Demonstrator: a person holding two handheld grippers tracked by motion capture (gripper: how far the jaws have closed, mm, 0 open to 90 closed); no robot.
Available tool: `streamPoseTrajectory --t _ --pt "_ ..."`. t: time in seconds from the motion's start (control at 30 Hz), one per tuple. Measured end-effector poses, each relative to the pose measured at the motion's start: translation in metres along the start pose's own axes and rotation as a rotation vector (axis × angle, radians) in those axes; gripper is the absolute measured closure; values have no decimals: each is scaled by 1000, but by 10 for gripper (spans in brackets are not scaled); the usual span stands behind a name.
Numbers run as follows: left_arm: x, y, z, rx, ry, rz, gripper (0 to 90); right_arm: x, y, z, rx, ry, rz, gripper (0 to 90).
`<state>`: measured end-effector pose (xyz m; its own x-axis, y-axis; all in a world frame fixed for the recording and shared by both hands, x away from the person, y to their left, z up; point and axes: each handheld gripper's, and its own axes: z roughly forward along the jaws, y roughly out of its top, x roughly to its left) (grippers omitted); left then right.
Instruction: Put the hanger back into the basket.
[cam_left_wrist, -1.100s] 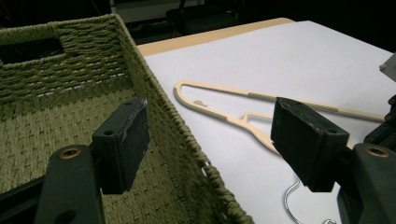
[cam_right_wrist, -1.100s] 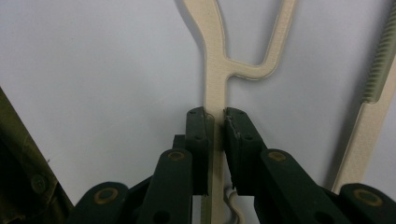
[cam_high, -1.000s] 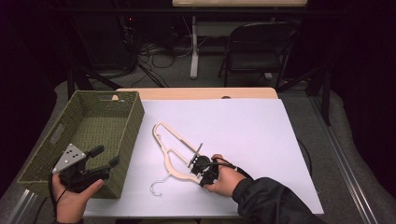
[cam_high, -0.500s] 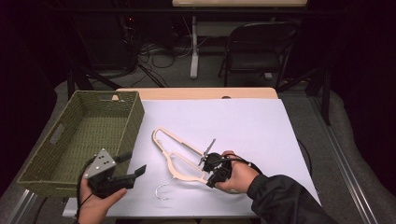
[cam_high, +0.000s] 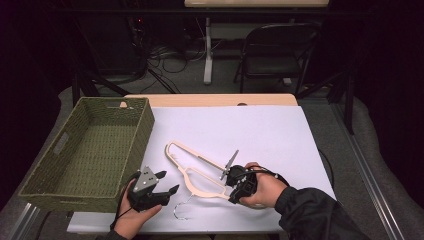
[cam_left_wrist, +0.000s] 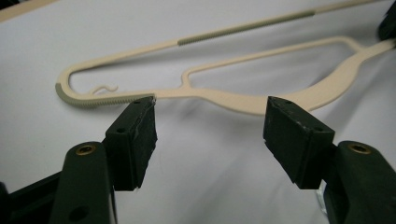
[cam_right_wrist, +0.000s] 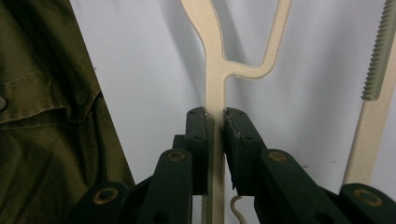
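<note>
Across the bench (cam_high: 280, 125) lies a white sheet (cam_high: 260, 135) that covers most of its top, with bare wood showing along the far edge. On the left side of that sheet sits a green woven basket (cam_high: 75, 192), rectangular, with a slot handle in its left wall. Just right of the basket, near the front of the sheet, a cream hanger (cam_high: 195, 172) lies flat, its long bar running from upper left to lower right and its wire hook (cam_high: 181, 210) curling toward the front edge. Ribbed grey strips mark the hanger's bar and its rounded end in the left claw's view.

Near the basket's front right corner, the left claw (cam_high: 167, 182) is held in a hand, its jaws spread wide apart with nothing between them; the hanger lies just beyond its tips. At the hanger's right end the right claw (cam_high: 231, 175) is clamped on the hanger's cream arm, both pads pressed against it, as its own view shows.
</note>
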<state>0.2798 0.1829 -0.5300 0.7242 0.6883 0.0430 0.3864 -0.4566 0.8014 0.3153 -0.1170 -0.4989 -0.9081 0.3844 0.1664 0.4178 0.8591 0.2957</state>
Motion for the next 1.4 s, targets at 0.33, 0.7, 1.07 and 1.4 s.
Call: streamPoseTrajectory --t 0.33,0.7,1.07,1.4 --pt "-1 -4 21 58 55 124 323 -1 -4 -7 -9 19 6 800" --pt "-1 4 45 76 59 239 279 -1 -6 -11 -23 33 12 800" --pt "-4 7 63 8 53 450 273 -1 -6 -17 -39 45 22 799" --pt "-1 8 69 -33 17 477 397 -2 -7 -19 -27 50 15 799"
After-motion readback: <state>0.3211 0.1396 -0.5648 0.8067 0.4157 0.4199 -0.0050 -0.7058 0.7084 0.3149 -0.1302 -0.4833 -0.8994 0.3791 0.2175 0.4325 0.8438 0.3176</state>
